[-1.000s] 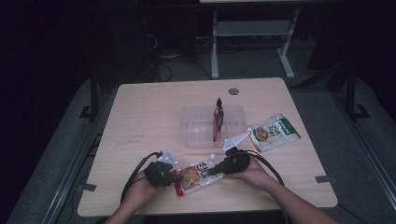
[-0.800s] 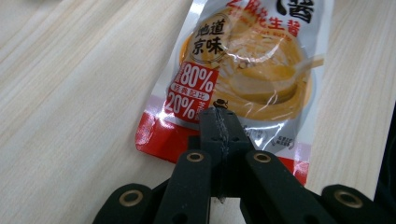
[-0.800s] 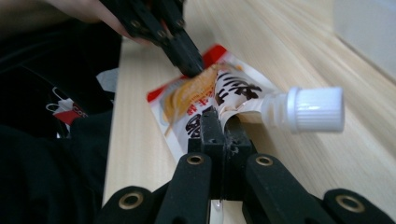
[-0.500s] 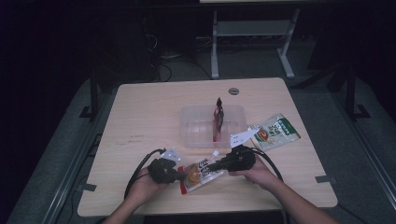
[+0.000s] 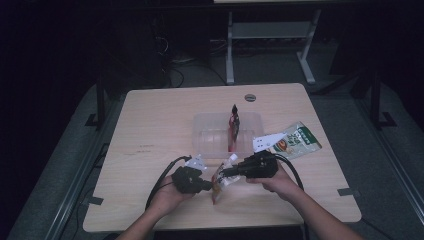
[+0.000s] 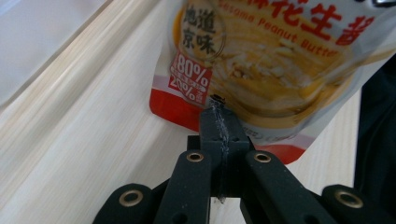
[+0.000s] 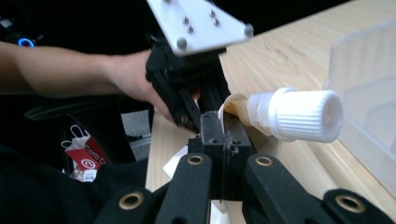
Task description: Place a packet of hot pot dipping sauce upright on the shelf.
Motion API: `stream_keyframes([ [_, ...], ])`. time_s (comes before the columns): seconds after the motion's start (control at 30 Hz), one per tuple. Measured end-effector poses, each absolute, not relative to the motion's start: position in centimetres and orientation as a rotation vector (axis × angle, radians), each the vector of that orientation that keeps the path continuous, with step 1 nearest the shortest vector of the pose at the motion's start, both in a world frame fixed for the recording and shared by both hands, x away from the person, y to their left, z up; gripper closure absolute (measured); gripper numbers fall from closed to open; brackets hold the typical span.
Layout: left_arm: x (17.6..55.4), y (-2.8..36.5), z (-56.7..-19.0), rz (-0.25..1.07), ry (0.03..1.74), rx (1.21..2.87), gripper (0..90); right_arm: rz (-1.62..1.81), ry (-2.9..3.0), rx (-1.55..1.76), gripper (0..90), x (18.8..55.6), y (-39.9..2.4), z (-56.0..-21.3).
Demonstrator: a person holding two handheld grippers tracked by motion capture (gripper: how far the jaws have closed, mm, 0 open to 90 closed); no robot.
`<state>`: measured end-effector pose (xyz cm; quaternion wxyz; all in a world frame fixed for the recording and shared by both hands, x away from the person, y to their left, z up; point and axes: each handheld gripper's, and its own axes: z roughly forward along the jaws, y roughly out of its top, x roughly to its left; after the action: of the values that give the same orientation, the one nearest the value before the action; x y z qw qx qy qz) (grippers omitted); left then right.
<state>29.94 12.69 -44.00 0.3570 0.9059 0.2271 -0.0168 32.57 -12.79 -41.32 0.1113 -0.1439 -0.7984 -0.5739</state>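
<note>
Near the front edge of the wooden table, both grippers have the sesame peanut butter pouch between them, lifted and tilted, with bare tabletop wide open to the left. Just behind sits a clear plastic bin holding a red packet on end; a green snack bag lies by the right edge. Left gripper is clamped tight on the pouch's red bottom hem. Right gripper pinches the top seam beside the white screw cap.

The high view looks down over the counter; both gripper views sit close, sharing the pouch.
</note>
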Motion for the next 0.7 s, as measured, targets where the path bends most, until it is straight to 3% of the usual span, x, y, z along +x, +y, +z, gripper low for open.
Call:
stream_keyframes([
  [0.43,29.9,13.9,-43.4,-0.066,0.57,2.3,89.7,-1.738,-2.35,-0.396,89.8,32.4,-13.7,-40.1],
  [0.47,29.9,14.1,-43.4,-0.067,0.575,2.305,84.4,-1.74,-2.355,-0.398,89.8,32.3,-13.8,-40.0],
  [0.7,29.6,15.7,-43.2,-0.082,0.594,2.303,71.8,-1.75,-2.367,-0.408,89.8,32.3,-14.4,-39.6],
])
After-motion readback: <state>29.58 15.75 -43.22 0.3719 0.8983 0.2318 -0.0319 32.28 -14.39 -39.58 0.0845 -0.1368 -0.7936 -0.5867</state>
